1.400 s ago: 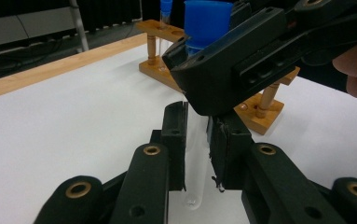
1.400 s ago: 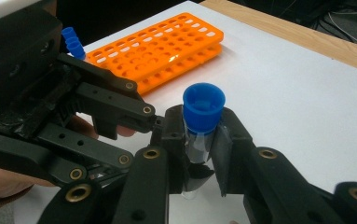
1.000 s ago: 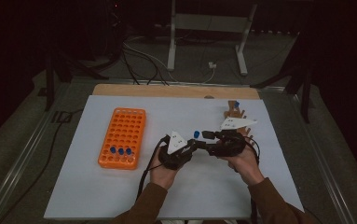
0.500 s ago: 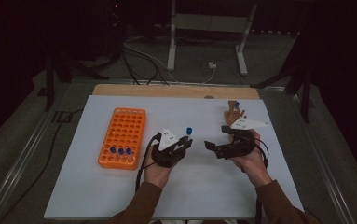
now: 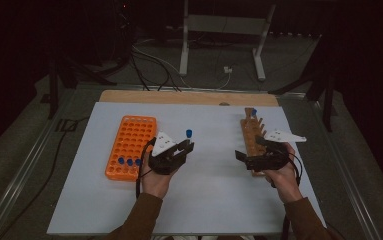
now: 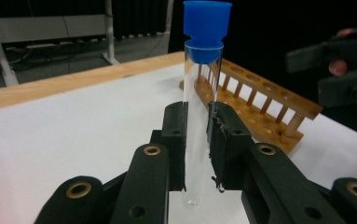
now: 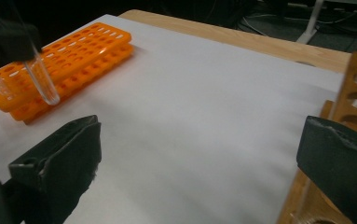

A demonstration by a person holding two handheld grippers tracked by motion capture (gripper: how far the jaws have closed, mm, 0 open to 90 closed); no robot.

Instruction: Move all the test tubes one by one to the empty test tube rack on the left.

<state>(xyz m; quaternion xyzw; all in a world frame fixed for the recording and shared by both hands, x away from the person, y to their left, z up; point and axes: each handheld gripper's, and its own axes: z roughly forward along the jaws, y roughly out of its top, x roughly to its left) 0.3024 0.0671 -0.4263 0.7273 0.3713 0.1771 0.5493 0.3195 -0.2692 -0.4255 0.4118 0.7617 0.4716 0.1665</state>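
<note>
Two grippers up over the white sheet (image 5: 209,200). Our left gripper (image 5: 186,147) pinches a clear tube (image 6: 199,121) with a blue cap (image 6: 207,23), held upright above the sheet, just right of the orange rack (image 5: 129,145). Our right gripper (image 5: 249,156) has just been opening; jaws now spread wide with nothing between them, sitting by the wooden rack (image 5: 251,137). Three blue-capped tubes (image 5: 129,161) sit in the orange rack's near row.
</note>
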